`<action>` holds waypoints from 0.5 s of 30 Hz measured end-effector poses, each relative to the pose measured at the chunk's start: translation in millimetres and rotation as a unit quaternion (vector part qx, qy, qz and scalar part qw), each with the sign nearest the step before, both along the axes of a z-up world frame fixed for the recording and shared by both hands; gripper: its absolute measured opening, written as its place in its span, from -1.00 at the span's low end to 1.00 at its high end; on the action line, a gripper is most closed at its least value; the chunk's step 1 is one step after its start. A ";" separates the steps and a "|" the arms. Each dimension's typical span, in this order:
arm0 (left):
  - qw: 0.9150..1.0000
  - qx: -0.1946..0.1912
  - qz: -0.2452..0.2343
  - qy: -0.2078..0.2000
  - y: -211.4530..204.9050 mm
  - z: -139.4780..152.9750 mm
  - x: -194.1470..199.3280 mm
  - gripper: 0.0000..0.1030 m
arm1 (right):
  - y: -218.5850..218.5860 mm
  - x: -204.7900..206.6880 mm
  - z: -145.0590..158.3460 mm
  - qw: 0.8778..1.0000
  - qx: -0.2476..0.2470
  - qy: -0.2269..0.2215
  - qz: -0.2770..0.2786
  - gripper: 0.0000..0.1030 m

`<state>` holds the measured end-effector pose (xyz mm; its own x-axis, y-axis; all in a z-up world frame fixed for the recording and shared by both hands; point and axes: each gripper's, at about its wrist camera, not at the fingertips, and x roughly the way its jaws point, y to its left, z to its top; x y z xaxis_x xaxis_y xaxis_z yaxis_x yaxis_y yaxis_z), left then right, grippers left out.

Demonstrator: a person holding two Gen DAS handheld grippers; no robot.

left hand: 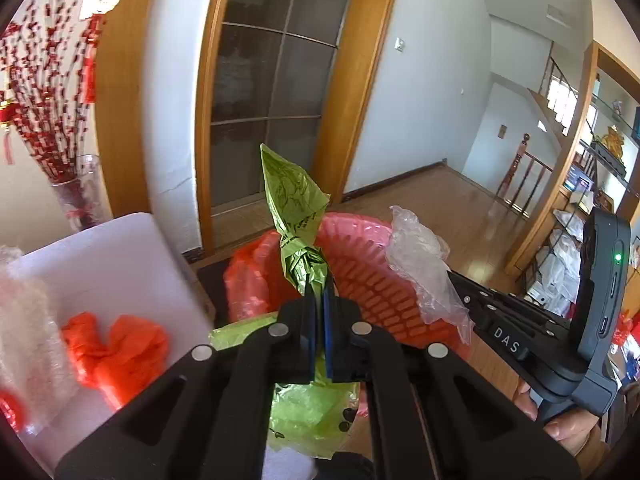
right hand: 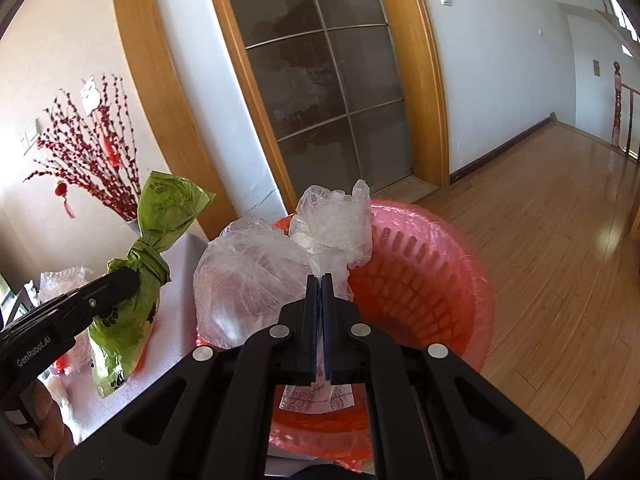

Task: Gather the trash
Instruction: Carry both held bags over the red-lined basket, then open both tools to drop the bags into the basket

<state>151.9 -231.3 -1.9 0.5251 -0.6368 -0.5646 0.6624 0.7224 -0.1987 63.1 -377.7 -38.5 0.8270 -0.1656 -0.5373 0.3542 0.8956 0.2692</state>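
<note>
Left gripper [left hand: 319, 312] clamped tight on knotted neck of green plastic bag with black paw prints [left hand: 298, 216], held up beside basket rim, probably ready for dropping in. Right gripper [right hand: 319, 292] pinched shut on twisted neck of clear crinkled plastic bag [right hand: 256, 268], hanging over pink slatted plastic basket lined with red film [right hand: 420, 280]. Nearby on white tabletop [left hand: 120, 256], crumpled orange plastic bag [left hand: 116, 344], apparently awaiting collection.

White table [left hand: 120, 256], crumpled orange bag [left hand: 116, 348], bubble wrap [left hand: 28, 340] lying on it
</note>
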 end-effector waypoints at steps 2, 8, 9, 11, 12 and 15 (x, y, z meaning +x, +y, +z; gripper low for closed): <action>1.000 -0.001 -0.007 0.004 -10.3 -2.1 1.4 -0.91 | -8.2 -0.2 -2.2 1.000 0.003 0.001 -0.007 -0.95; 1.000 0.001 -0.020 0.013 -34.6 -7.6 4.4 -0.90 | -27.5 2.7 -6.9 1.000 0.016 0.001 -0.017 -0.95; 1.000 0.001 -0.020 0.017 -37.8 -9.5 7.1 -0.87 | -29.5 3.5 -7.3 1.000 0.019 -0.001 -0.018 -0.93; 0.999 -0.001 -0.018 0.029 -41.6 -16.3 11.3 -0.82 | -35.5 4.3 -9.3 0.999 0.026 -0.002 -0.020 -0.72; 0.999 0.000 -0.017 0.036 -43.6 -19.6 13.7 -0.71 | -37.2 4.2 -9.9 0.999 0.027 -0.002 -0.023 -0.64; 0.999 0.007 -0.013 0.046 -44.7 -27.7 16.2 -0.54 | -43.3 -0.4 -15.2 0.999 0.035 -0.001 -0.035 -0.52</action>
<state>168.1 -276.0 -29.5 0.4535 -0.6419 -0.6183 0.6608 0.7077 -0.2501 62.8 -421.0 -53.7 0.8155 -0.1847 -0.5484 0.4143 0.8480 0.3305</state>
